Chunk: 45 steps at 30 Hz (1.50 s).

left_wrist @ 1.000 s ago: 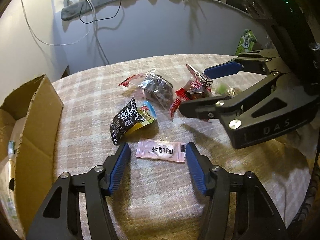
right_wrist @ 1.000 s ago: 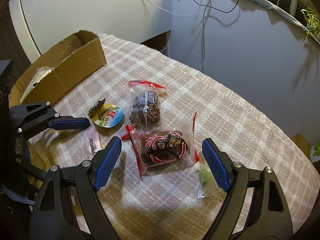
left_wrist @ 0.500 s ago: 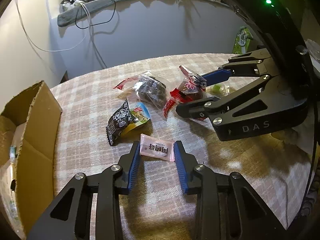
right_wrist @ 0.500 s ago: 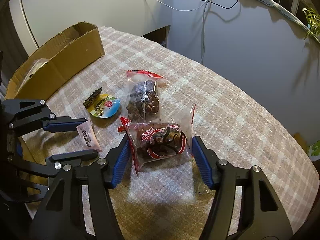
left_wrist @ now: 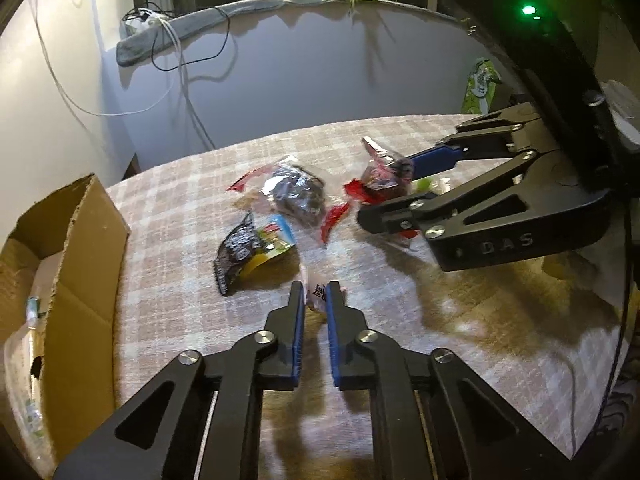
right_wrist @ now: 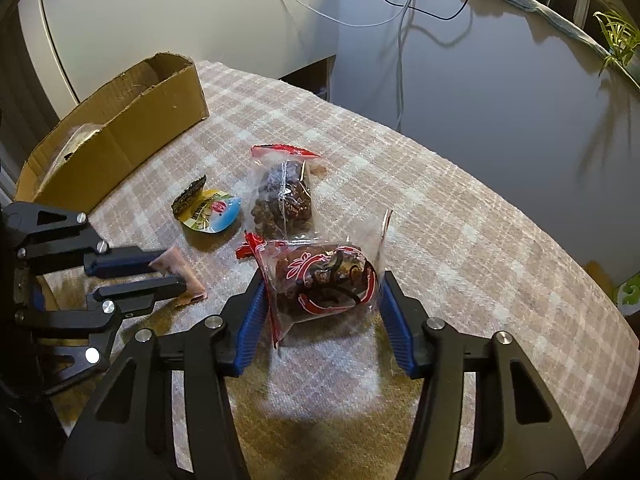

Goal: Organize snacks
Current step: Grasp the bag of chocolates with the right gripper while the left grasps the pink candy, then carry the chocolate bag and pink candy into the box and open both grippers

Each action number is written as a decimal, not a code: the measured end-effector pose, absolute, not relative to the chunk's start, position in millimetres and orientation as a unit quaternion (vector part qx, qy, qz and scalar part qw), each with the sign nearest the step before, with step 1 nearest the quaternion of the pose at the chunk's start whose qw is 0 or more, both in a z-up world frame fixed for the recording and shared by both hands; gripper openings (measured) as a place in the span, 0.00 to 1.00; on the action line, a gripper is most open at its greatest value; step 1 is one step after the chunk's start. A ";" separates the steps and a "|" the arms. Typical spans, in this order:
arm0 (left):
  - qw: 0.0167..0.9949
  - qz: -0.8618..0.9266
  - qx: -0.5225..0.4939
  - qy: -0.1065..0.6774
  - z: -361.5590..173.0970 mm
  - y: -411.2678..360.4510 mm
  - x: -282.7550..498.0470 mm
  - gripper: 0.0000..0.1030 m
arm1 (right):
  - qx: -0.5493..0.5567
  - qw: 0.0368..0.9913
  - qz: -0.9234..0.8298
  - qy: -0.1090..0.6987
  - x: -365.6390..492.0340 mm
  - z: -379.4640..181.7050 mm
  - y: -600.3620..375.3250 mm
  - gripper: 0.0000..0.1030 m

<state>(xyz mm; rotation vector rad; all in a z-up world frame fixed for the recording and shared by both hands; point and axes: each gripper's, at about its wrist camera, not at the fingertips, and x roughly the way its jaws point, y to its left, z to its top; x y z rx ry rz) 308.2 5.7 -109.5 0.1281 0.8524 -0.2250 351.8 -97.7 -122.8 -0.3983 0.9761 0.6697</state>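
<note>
My left gripper (left_wrist: 316, 292) is shut on a small pink candy packet (left_wrist: 318, 294), also seen in the right wrist view (right_wrist: 180, 270), just above the checked tablecloth. My right gripper (right_wrist: 322, 292) is shut on a clear red-printed bag of brown snacks (right_wrist: 326, 280), also seen in the left wrist view (left_wrist: 384, 184). A second clear bag of dark snacks (right_wrist: 284, 196) and a black, yellow and blue packet (right_wrist: 208, 212) lie on the cloth beyond. An open cardboard box (right_wrist: 116, 136) stands at the left.
The table (right_wrist: 460, 220) is round with a plaid cloth; its edge curves along the far and right sides. A wall with hanging cables (right_wrist: 400, 20) stands behind it. A green packet (left_wrist: 480, 88) is at the far right.
Both grippers have closed: the left onto the pink candy packet, the right onto the red-printed snack bag. The pink packet has turned on edge between the left fingers.
</note>
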 end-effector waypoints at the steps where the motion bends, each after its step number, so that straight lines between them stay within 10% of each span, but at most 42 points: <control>1: 0.903 -0.110 0.064 0.411 -109.1 3.8 307.8 0.06 | -0.186 0.811 0.314 0.457 351.7 -122.7 -97.9 0.54; 45: 0.950 -0.035 -0.019 0.310 -22.5 109.9 228.5 0.04 | -0.186 0.830 0.367 0.376 278.5 -25.3 -9.1 0.53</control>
